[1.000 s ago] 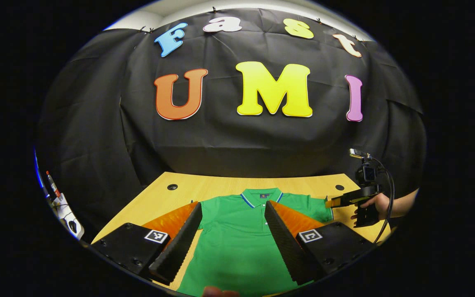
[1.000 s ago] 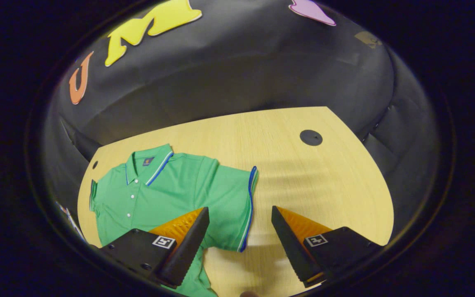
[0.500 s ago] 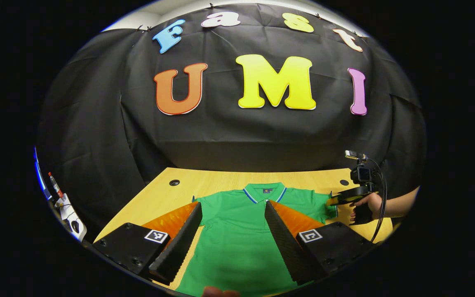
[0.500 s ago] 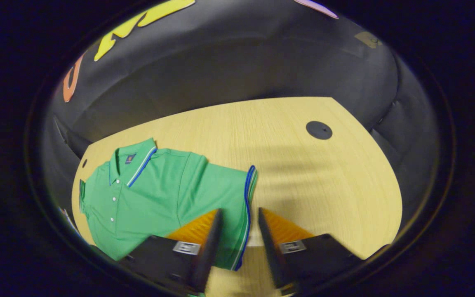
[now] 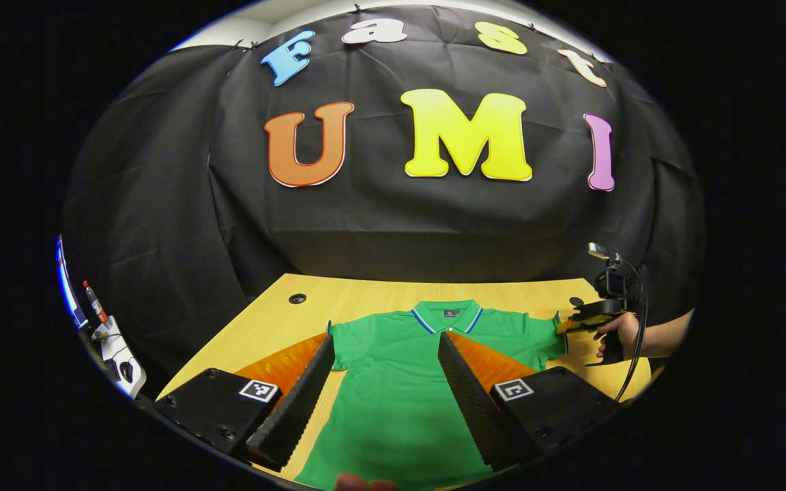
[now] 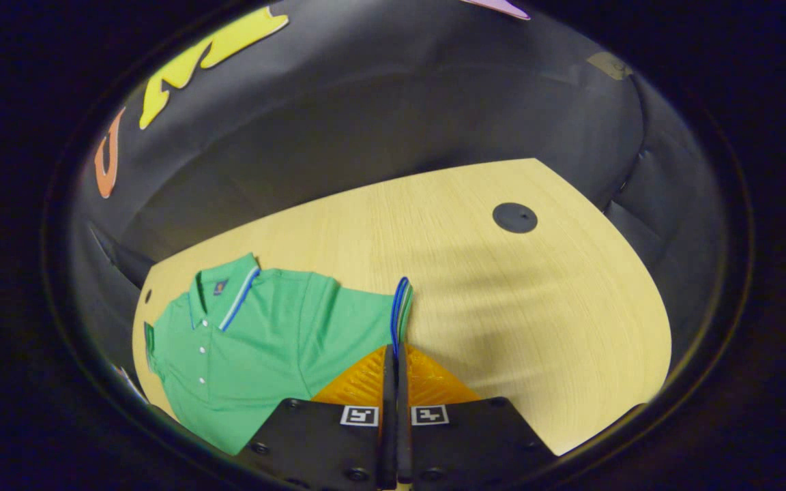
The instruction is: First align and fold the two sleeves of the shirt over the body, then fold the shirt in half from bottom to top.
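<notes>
A green polo shirt [image 5: 393, 389] with a blue-striped collar lies flat and face up on the wooden table [image 5: 366, 300]. My left gripper [image 5: 385, 337] hovers open over the shirt's body, its fingers spread wide with nothing between them. At the far right of the left gripper view, a hand [image 5: 621, 331] holds my right gripper [image 5: 584, 319] at the sleeve's end. In the right gripper view the shirt [image 6: 263, 341] lies to the left, and my right gripper [image 6: 394, 354] is shut on the blue-trimmed cuff [image 6: 400, 303] of that sleeve, which stands up a little from the table [image 6: 516, 314].
A round cable hole [image 5: 297, 299] sits near the table's far left corner and another [image 6: 514, 217] near the far right. White gear with cables [image 5: 113, 344] hangs off to the left beyond the table. Black cloth walls close in the back and sides.
My right gripper's fingers have come together from wide open and now pinch the sleeve's cuff. The left gripper has stayed open over the shirt, shifting only slightly.
</notes>
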Demonstrator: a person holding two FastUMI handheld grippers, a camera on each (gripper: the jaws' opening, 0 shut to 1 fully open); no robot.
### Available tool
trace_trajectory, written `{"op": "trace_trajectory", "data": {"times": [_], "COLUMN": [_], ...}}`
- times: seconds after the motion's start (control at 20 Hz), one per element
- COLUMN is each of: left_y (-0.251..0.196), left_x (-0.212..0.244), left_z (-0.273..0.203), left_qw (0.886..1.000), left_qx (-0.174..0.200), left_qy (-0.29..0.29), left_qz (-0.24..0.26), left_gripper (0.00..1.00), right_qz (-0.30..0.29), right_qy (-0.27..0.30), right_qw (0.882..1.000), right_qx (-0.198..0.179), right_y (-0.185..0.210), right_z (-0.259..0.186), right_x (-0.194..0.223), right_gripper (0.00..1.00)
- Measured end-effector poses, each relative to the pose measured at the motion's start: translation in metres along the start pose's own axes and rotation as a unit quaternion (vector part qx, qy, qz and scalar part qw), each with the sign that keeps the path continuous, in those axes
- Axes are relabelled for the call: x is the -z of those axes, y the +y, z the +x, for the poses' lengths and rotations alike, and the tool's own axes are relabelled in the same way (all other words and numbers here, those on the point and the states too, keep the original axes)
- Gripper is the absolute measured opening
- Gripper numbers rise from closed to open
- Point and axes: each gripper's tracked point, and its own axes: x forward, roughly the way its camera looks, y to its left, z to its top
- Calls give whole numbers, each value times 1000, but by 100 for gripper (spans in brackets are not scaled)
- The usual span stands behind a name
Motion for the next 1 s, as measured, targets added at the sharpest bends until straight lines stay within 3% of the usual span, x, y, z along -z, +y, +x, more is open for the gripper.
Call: {"op": "trace_trajectory", "data": {"times": [0.4,0.7,0.75,0.85,1.0], "left_y": [35,75,80,90,95], "left_x": [6,11,13,13,17], "left_z": [-7,-19,-21,-23,-23], "left_qw": [999,998,998,997,998], "left_qx": [-27,-56,-60,-63,-54], "left_qy": [2,6,7,8,11], "left_qz": [-17,-26,-30,-35,-42], "left_gripper": [99,99,99,99,99], "right_qz": [-22,-64,-59,-50,-60], "right_qy": [-35,-6,-4,-10,-40], "right_qw": [998,995,994,993,993], "right_qx": [-53,-83,-95,-106,-91], "right_y": [86,162,172,187,182], "right_z": [-32,-14,-16,-20,-39], "right_x": [-32,-6,-3,-3,-14], "right_gripper": [3,5,8,49,82]}}
